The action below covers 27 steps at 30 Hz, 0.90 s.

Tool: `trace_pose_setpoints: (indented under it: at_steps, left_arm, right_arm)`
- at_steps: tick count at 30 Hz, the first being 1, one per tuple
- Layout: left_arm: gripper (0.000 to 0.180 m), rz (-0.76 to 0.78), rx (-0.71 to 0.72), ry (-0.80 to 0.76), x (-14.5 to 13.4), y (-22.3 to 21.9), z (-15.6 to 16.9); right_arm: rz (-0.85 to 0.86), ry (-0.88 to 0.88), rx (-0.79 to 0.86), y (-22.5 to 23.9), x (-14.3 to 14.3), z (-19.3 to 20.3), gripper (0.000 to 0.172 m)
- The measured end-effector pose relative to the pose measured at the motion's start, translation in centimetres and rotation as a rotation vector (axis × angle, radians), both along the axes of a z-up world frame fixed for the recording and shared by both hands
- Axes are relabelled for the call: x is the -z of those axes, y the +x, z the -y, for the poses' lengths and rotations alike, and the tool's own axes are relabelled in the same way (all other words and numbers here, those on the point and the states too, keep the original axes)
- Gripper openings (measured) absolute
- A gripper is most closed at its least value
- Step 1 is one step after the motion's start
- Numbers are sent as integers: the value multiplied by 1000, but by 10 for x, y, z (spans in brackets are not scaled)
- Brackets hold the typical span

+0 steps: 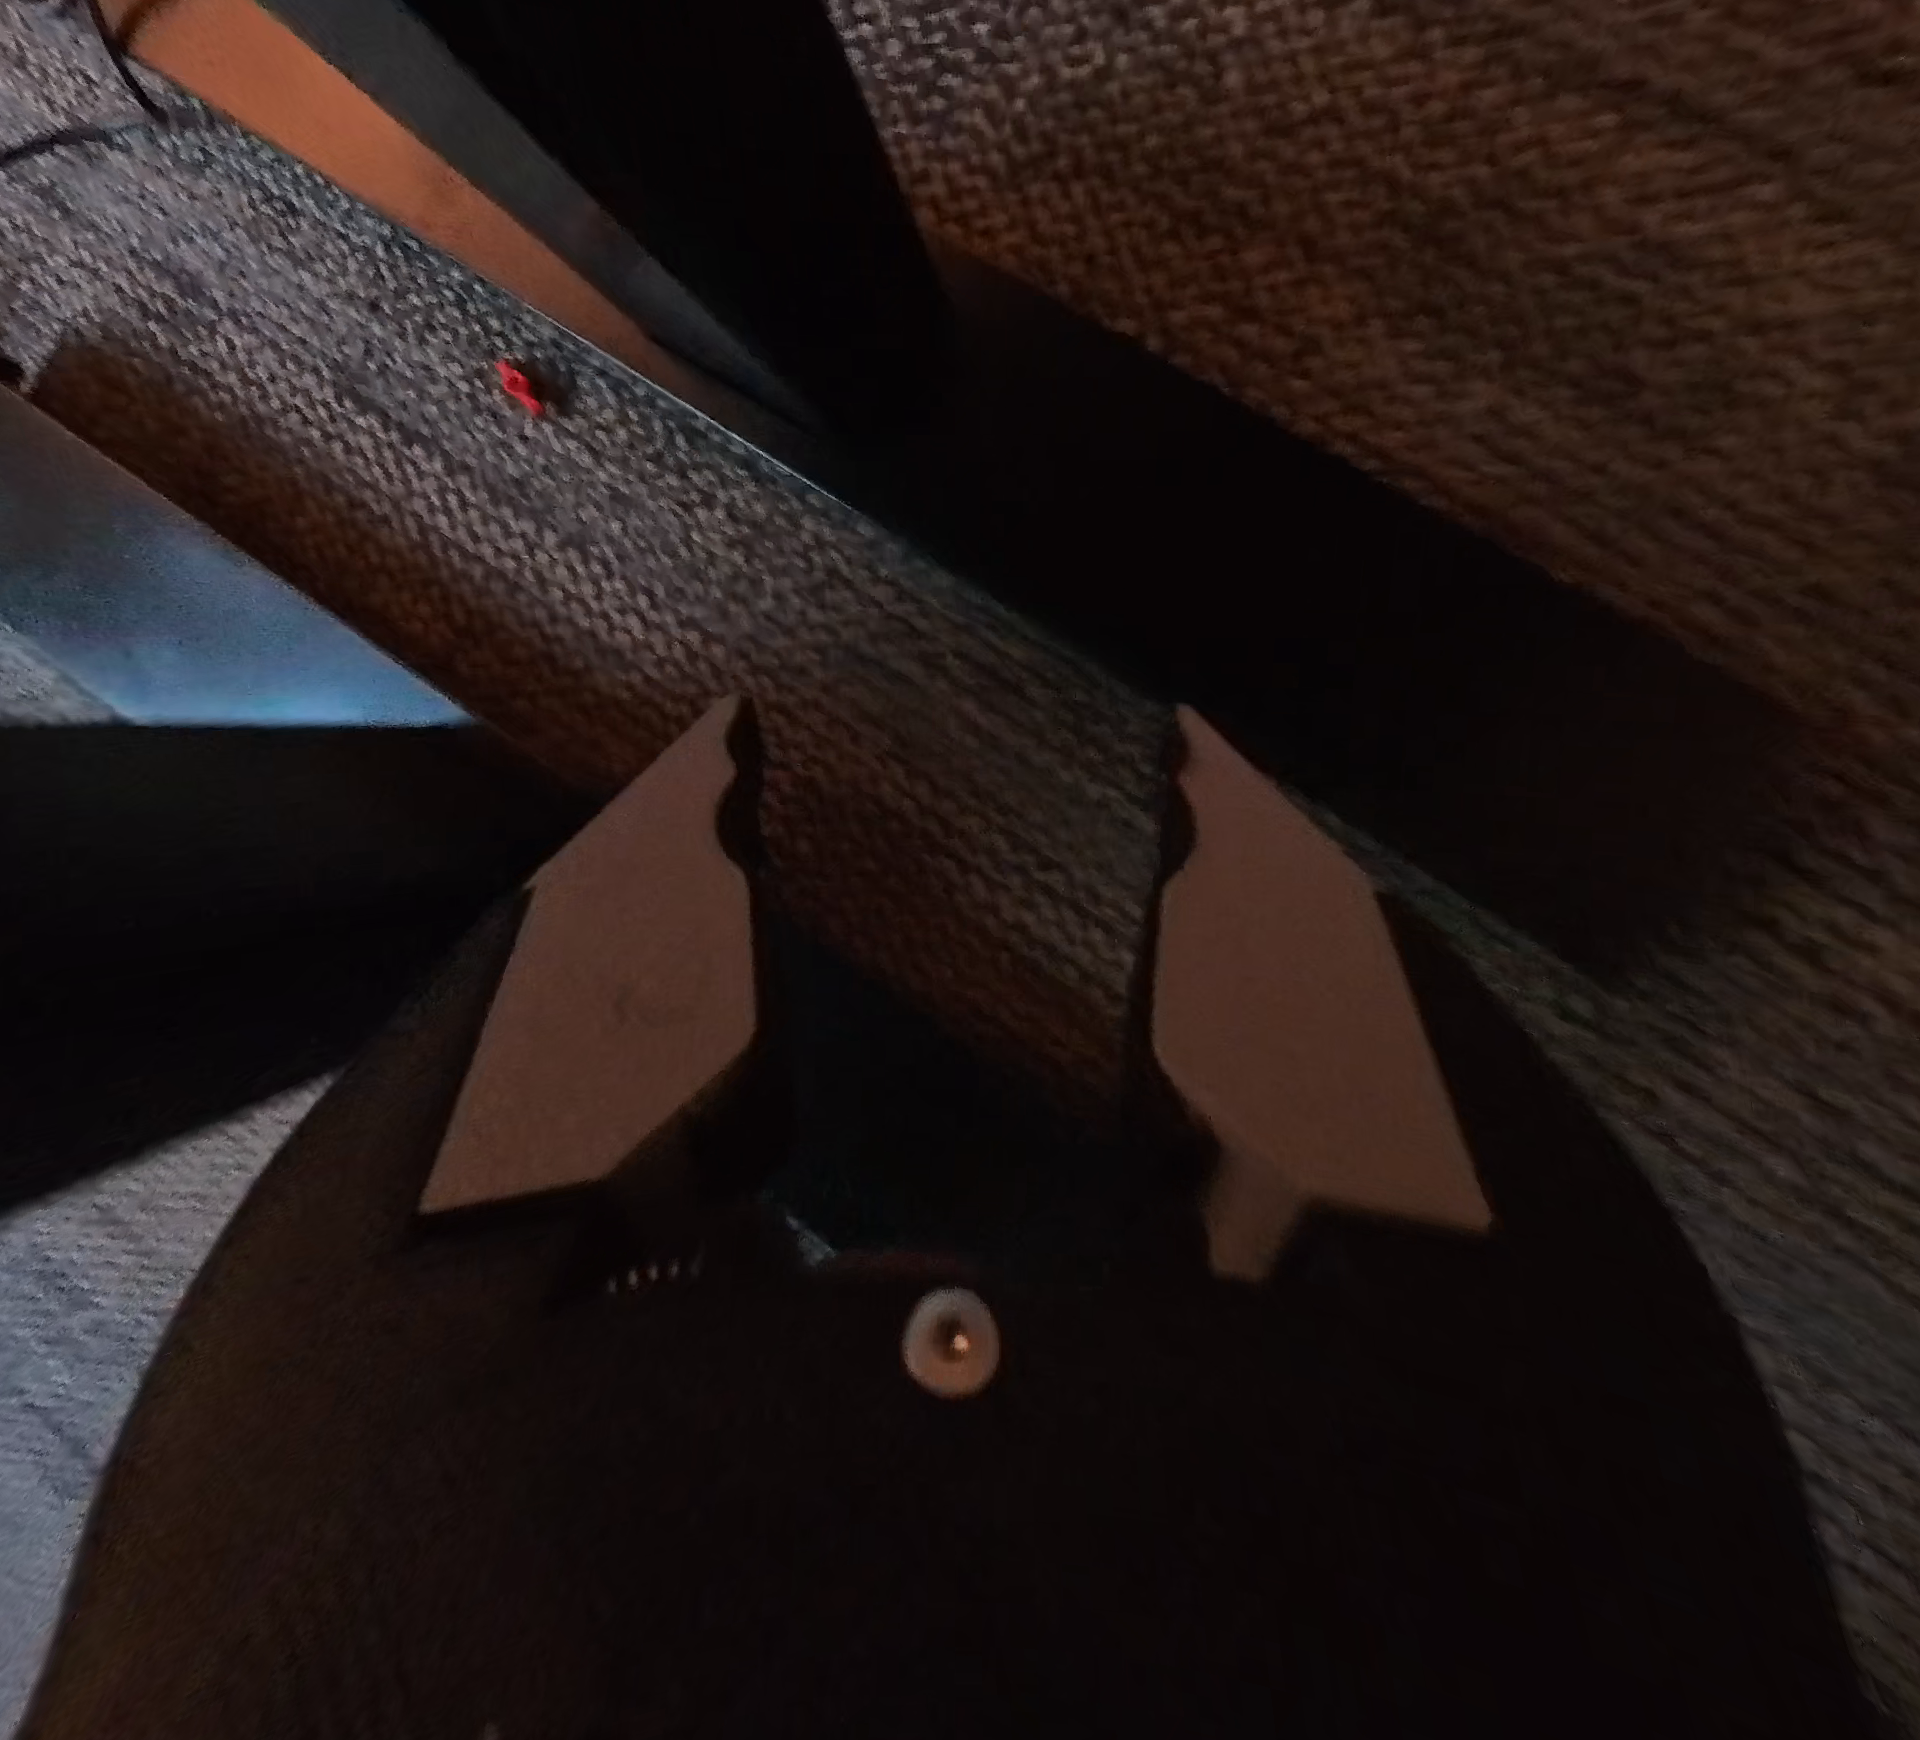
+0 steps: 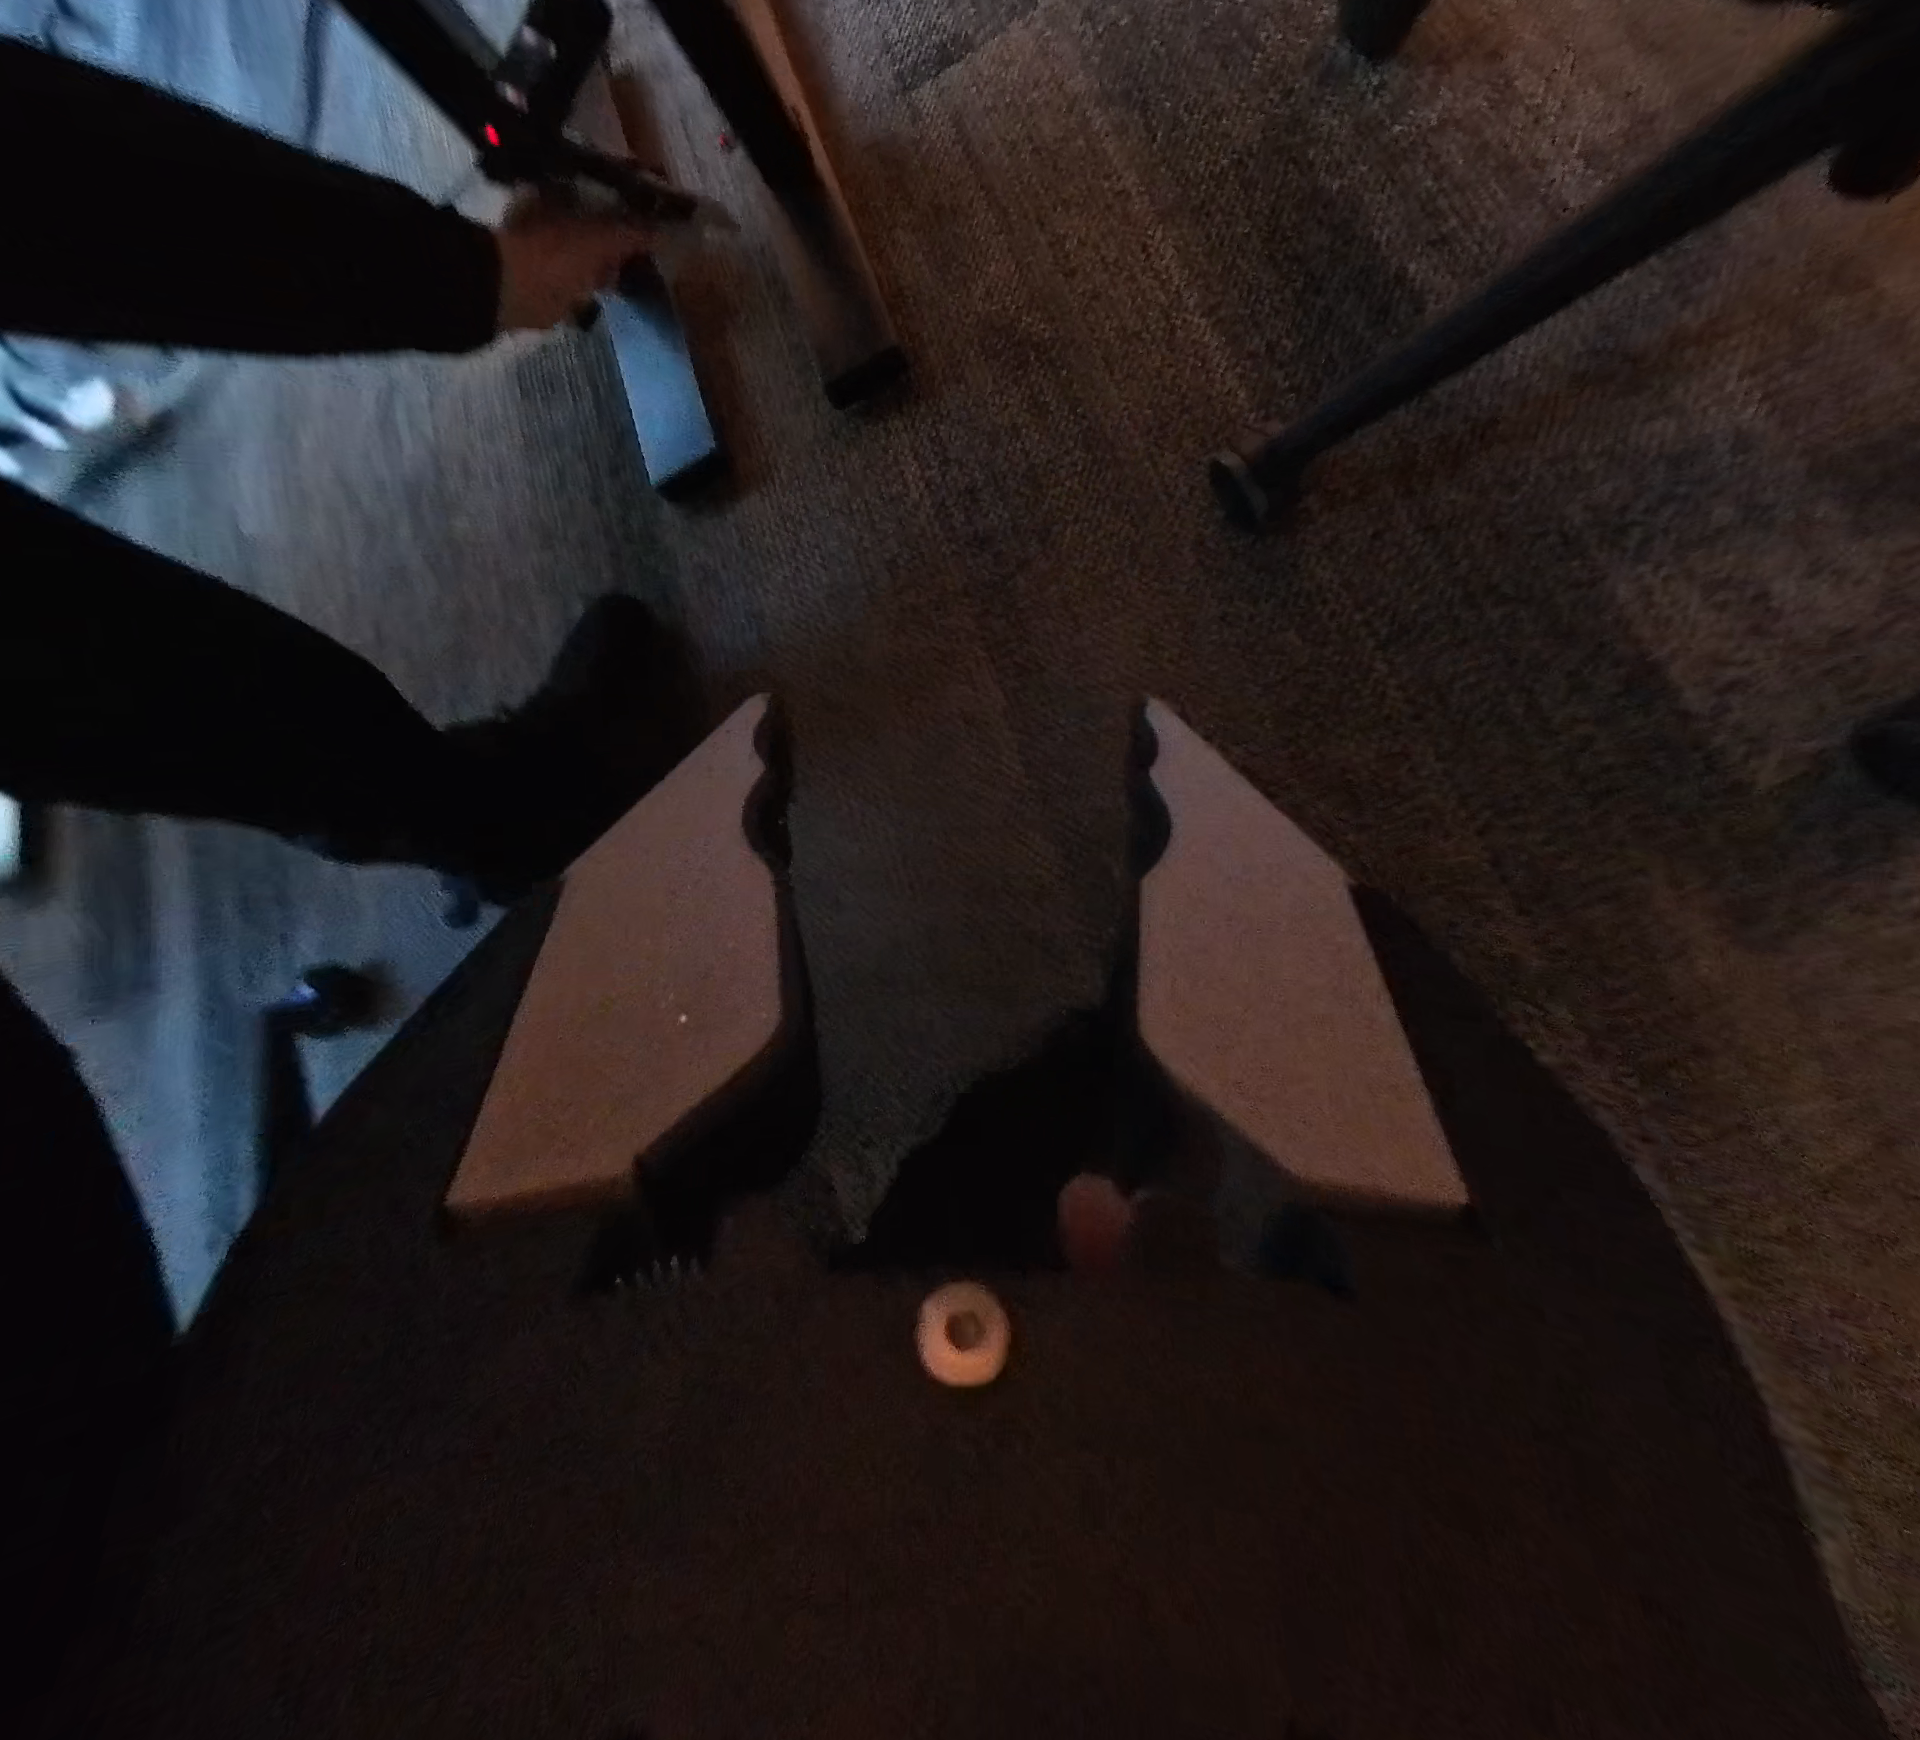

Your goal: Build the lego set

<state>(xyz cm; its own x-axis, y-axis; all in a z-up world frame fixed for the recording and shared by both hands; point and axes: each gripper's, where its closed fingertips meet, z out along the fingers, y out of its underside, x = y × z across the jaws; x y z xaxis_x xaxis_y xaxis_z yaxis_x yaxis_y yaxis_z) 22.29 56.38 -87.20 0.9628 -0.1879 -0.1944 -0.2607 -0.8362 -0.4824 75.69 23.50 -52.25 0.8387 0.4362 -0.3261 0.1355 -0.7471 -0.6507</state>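
Both views are dim and look down at grey carpet. My left gripper (image 1: 961, 708) is open, with only carpet (image 1: 644, 537) between its fingers. A small red speck (image 1: 520, 389) lies on the carpet ahead of it, to the left. My right gripper (image 2: 956, 705) is open above bare carpet (image 2: 1039, 485), holding nothing. The right wrist view also shows the left gripper (image 2: 582, 163) far off at upper left, held by a hand (image 2: 561, 256) in a dark sleeve (image 2: 239, 236), close to the floor bars.
Long floor bars of a table frame (image 2: 821, 163) lie on the carpet at upper left, one with a black end cap (image 2: 862, 371). Black chair legs (image 2: 1538, 256) with casters (image 2: 1242, 485) stand at upper right. A dark shoe (image 2: 592, 693) is left of my right gripper.
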Motion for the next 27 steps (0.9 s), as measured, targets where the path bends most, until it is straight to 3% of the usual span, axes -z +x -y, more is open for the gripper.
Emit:
trace_pose_setpoints:
  at_steps: [3,10,15,17,18,21,23,25,27]
  left_arm:
    - [74,-41,47,-25,13,-25,-31]
    - [64,-250,240,-178,37,-76,-59]
    - [74,-295,321,-282,61,-76,-52]
    - [60,-442,544,-449,70,-75,-33]
    - [60,-588,679,-422,66,-79,-37]
    - [55,-835,1197,-334,66,-59,-45]
    - [55,-931,1424,-437,76,-67,-42]
    - [57,-1017,1475,-530,77,-92,-50]
    - [53,-1032,1410,-551,74,-116,-62]
  right_arm:
    - [-71,-34,90,17,3,-24,63]
    - [-13,-74,169,46,19,-53,63]
    - [6,-79,166,50,29,-75,62]
    - [-6,-79,179,52,29,-83,62]
    - [-7,-79,192,54,29,-86,62]
    - [-20,-84,218,56,28,-90,62]
    - [-13,-85,221,57,29,-92,62]
    - [1,-92,222,57,33,-93,62]
    - [6,-112,215,54,38,-94,62]
